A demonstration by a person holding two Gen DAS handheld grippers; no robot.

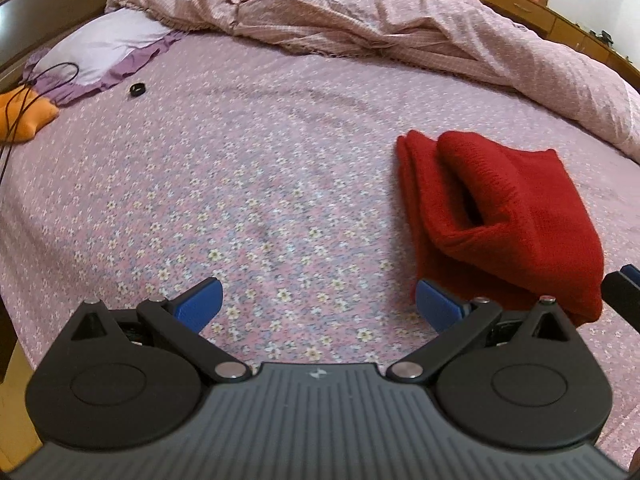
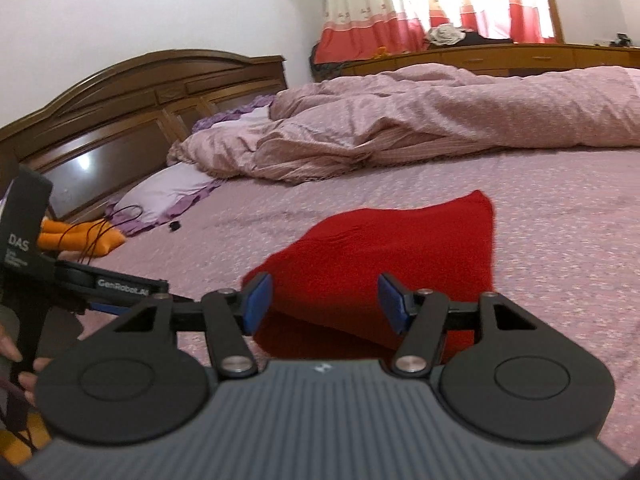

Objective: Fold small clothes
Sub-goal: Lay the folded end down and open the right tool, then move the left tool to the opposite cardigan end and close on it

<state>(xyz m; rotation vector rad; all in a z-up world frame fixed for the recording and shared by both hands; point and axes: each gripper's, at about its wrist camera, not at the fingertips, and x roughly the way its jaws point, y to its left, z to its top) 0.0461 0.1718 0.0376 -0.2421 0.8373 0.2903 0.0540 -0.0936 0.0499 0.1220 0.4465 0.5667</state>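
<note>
We see the folded red garment (image 1: 504,216) lying on the bed (image 1: 248,168); our left tongs (image 1: 318,306) and right tongs (image 2: 322,304) hover spread, pinching nothing.

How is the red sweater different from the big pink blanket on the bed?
The red sweater is plain bright red; the pink blanket is pale with a tiny pattern. The sweater is folded into a compact bundle, while the blanket lies rumpled in loose heaps. The sweater covers a little patch; the blanket stretches along the bed's far side. Both are soft cloth resting on the flowered sheet.
</note>
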